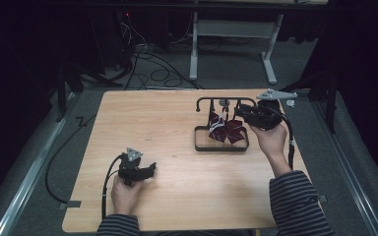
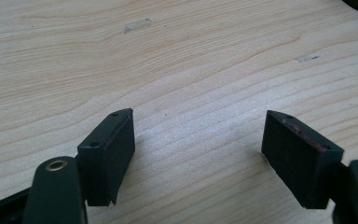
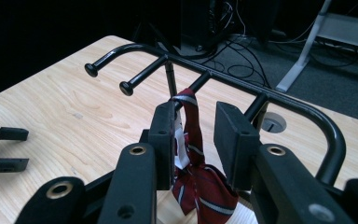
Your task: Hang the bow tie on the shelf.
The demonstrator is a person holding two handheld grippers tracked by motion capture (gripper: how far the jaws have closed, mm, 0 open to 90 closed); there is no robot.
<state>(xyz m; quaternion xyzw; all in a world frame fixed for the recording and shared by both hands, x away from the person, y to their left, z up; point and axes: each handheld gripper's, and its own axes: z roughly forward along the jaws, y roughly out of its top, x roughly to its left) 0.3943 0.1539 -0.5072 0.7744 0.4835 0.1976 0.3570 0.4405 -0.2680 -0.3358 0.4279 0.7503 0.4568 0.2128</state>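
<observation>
Wood surface: light-grained table (image 1: 177, 196), cables on the grey floor beyond its far edge.
Rack: black metal rack (image 1: 221, 142) with pegs stands on the table's far right part; low rectangular base frame, curved top bar.
Necktie: dark red striped necktie (image 3: 200, 186) hangs from a peg of the rack, its folds bunched on the base.
Right claw (image 3: 196, 140): at the rack, jaws partly open on either side of the hanging necktie; left jaw seems to touch the fabric, right jaw apart from it. No firm grip visible.
Left claw (image 2: 198, 154): near the table's front left, low over bare wood, jaws wide apart, holding nothing.
</observation>
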